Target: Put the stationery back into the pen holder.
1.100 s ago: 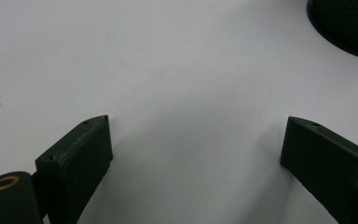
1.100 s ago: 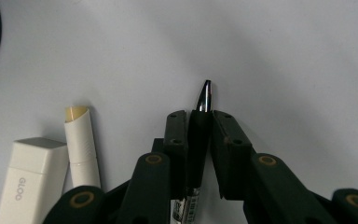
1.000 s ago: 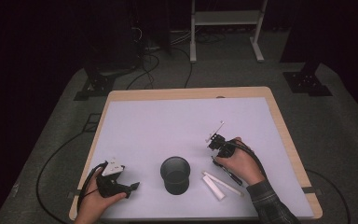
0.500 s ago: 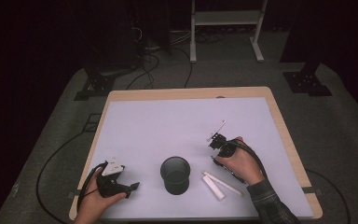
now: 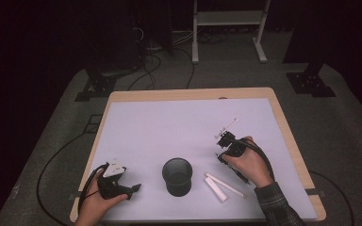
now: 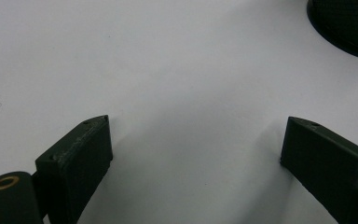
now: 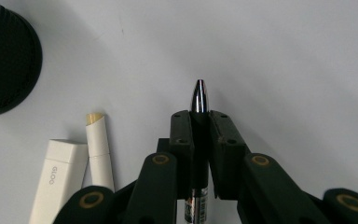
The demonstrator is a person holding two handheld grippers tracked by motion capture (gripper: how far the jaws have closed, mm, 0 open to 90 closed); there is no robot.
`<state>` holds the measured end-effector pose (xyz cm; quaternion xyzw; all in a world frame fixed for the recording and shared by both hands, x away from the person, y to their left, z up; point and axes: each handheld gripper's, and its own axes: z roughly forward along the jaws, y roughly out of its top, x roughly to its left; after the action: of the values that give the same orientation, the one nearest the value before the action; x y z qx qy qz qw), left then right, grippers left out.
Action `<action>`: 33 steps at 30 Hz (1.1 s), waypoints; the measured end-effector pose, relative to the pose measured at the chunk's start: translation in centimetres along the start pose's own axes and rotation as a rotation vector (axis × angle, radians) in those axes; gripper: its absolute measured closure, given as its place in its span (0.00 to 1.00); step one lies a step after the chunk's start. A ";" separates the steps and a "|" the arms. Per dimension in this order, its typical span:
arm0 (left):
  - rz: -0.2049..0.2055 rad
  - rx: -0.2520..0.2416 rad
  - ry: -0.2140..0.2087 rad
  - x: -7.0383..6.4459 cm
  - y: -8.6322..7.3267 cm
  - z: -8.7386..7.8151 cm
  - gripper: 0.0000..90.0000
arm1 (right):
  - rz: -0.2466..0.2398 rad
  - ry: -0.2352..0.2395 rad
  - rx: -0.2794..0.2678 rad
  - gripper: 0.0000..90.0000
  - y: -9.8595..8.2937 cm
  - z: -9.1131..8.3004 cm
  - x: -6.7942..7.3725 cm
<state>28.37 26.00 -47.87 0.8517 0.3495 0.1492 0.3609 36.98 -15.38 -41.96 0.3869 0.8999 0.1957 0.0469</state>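
Note:
My right gripper (image 7: 199, 116) is shut on a pen (image 7: 200, 95) that lies along the jaws, its silver tip poking out over the white table top. In the high view the right gripper (image 5: 226, 142) is at the right of the table under a hand. A black mesh cup (image 5: 176, 175) stands upright at the front centre and appears in the right gripper view as the black mesh cup (image 7: 4, 65). My left gripper (image 5: 135, 189) rests at the front left, and the left gripper (image 6: 196, 135) is open with bare table between its jaws.
Two white sticks (image 5: 221, 186) lie between the cup and the right hand. One is a capped white tube (image 7: 58, 179). The other is an uncapped stick with a yellowish tip (image 7: 98, 144). The cup's base (image 6: 349, 23) is just beyond the left jaws. The table's wooden edge (image 5: 287, 127) frames the white sheet.
The right hand and its gripper have drifted slightly to the right. The left gripper, the cup and the white sticks have stayed in place.

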 end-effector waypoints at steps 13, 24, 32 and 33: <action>0.005 0.003 0.004 0.0 0.0 0.0 0.09 | 0.002 0.019 -0.122 0.89 -0.5 -2.5 0.1; 0.004 0.003 0.003 -0.1 0.0 0.0 0.09 | -0.007 0.043 -0.242 0.89 -0.6 -3.9 0.4; 0.002 0.001 0.004 -0.1 0.0 0.0 0.09 | -0.026 0.098 -0.352 0.89 -0.7 -4.9 0.6; 0.002 0.001 0.004 -0.1 0.0 0.0 0.09 | -0.032 0.104 -0.360 0.89 -0.7 -4.9 0.7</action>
<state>28.32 25.93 -47.88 0.8519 0.3493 0.1512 0.3598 34.89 -16.91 -37.68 0.3473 0.8575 0.3727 0.0717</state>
